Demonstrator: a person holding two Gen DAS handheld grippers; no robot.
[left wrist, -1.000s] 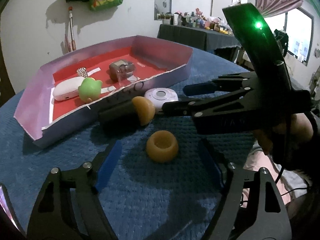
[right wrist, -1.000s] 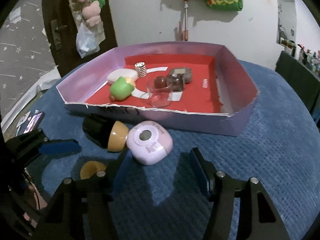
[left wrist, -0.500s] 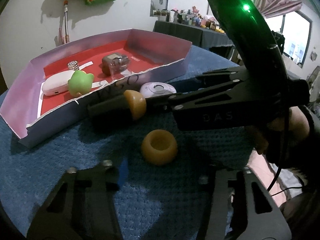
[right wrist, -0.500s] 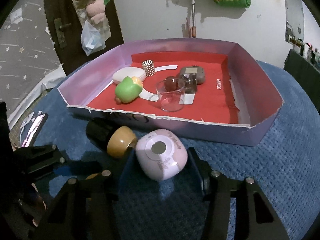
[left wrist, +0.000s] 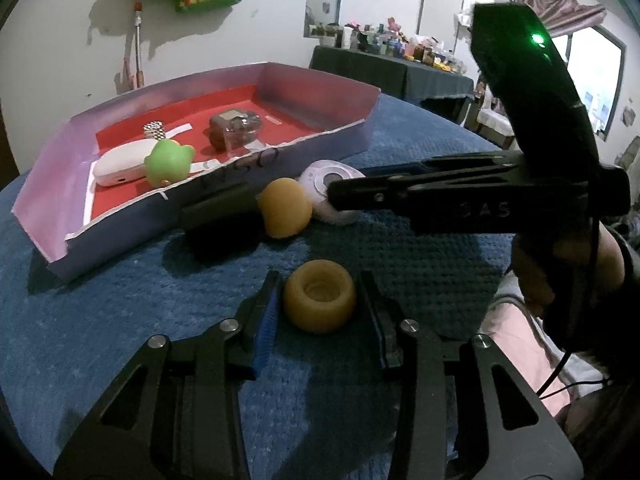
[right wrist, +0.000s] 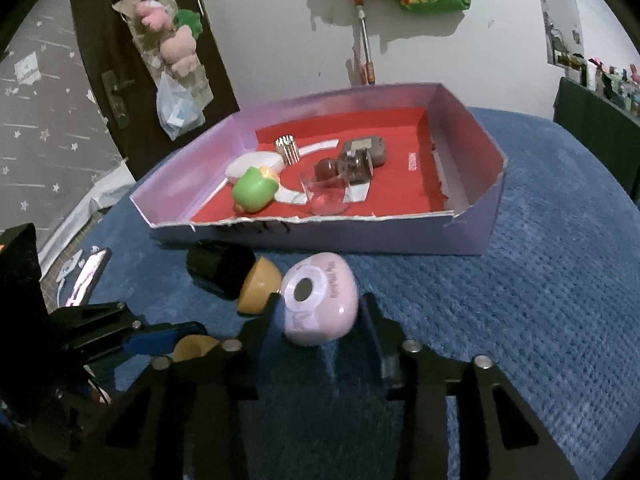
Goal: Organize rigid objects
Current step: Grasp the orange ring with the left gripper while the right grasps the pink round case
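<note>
The left gripper [left wrist: 320, 306] sat low over the blue textured cloth [left wrist: 120, 320], its 2 fingers on either side of a tan ring-shaped piece [left wrist: 320, 302]; the fingers stood close against it, but whether they pressed it or only framed it could not be told. The right gripper [right wrist: 320, 316] likewise flanked a lilac rounded case [right wrist: 319, 304] with a dark round window on top, both fingers right at its sides, and whether it was clenched could not be told either. Just left of the case lay a black cylinder with a tan domed end [right wrist: 236, 278], touching or nearly touching it, and all 3 items rested on the cloth in front of the near wall of a lilac box with a red floor [right wrist: 460, 236]. Inside the box were a green rounded toy [right wrist: 254, 190], a white oval case [right wrist: 254, 162] behind it, a small silver ridged piece [right wrist: 287, 148], a clear cup [right wrist: 326, 194] and a grey-brown case [right wrist: 366, 152]. A hand [left wrist: 560, 264] held the right gripper's handle in the left wrist view.
</note>
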